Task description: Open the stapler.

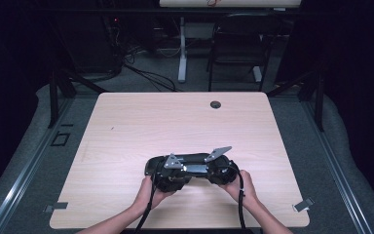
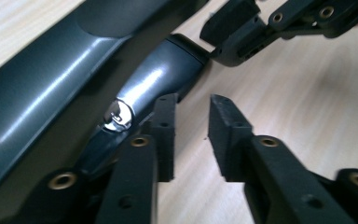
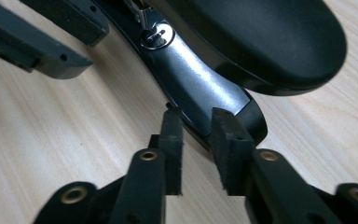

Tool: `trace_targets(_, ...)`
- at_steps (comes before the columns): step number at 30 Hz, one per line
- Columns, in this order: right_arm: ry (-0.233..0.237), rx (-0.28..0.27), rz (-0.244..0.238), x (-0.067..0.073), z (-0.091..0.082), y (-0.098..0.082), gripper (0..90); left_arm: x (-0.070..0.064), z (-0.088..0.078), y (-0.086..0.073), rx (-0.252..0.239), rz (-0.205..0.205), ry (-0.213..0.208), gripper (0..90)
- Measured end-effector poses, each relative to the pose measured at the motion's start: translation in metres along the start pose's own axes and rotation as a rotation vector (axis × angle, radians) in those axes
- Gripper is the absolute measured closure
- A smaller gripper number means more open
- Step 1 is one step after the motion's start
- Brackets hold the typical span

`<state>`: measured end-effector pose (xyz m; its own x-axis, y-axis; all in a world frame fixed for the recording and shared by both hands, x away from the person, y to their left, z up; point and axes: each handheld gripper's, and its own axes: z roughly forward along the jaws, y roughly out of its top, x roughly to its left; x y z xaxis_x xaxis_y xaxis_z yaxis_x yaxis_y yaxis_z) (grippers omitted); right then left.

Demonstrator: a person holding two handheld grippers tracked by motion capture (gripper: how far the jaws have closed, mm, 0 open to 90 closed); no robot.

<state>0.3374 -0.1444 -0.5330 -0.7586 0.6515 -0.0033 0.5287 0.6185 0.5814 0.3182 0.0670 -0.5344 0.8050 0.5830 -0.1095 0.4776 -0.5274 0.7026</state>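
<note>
A glossy black object (image 1: 152, 166) lies on the wooden table (image 1: 175, 122), near its front. It has a broad black body (image 3: 261, 42), a curved dark grey arm (image 3: 200, 88) and a silver hinge screw (image 3: 157, 35). My left gripper (image 2: 192, 105) is open with bare wood between its pads; the grey arm (image 2: 154, 79) and the screw (image 2: 118, 115) lie just left of its left jaw. My right gripper (image 3: 196, 119) is open too, its tips at the arm's rounded end. From above, the left gripper (image 1: 182, 170) and the right gripper (image 1: 212, 169) face each other over the object.
The other gripper's jaws reach in close in each gripper view: the right gripper (image 2: 242, 32) and the left gripper (image 3: 81, 44). A round cable hole (image 1: 215, 104) sits near the table's far edge. A chair (image 1: 238, 44) and a table leg (image 1: 181, 48) stand beyond.
</note>
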Motion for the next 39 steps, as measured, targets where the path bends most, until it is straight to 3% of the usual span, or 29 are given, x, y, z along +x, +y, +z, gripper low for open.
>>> trace_targets(6,-0.048,-0.012,0.01,-0.001,0.012,-0.005,83.2,-0.002,0.01,-0.001,-0.002,-0.013,0.02,84.7)
trace_targets(10,-0.075,-0.024,0.013,-0.002,0.017,-0.007,87.8,-0.003,0.019,-0.001,-0.024,-0.038,0.04,87.9)
trace_targets(16,-0.118,-0.053,-0.005,0.0,0.022,-0.008,89.1,-0.003,0.028,-0.002,-0.056,-0.033,0.08,90.0)
trace_targets(22,-0.116,-0.08,0.009,-0.001,0.024,-0.009,90.0,0.0,0.03,-0.002,-0.066,-0.044,0.1,90.0)
trace_targets(25,-0.14,-0.089,-0.03,0.003,0.025,-0.01,90.0,-0.001,0.032,-0.003,-0.09,-0.029,0.134,90.0)
trace_targets(33,-0.132,-0.116,0.01,0.003,0.026,-0.012,90.0,0.002,0.039,-0.004,-0.142,-0.051,0.177,89.9)
trace_targets(39,-0.134,-0.117,-0.001,0.007,0.028,-0.01,90.0,0.002,0.039,-0.006,-0.166,-0.056,0.173,90.0)
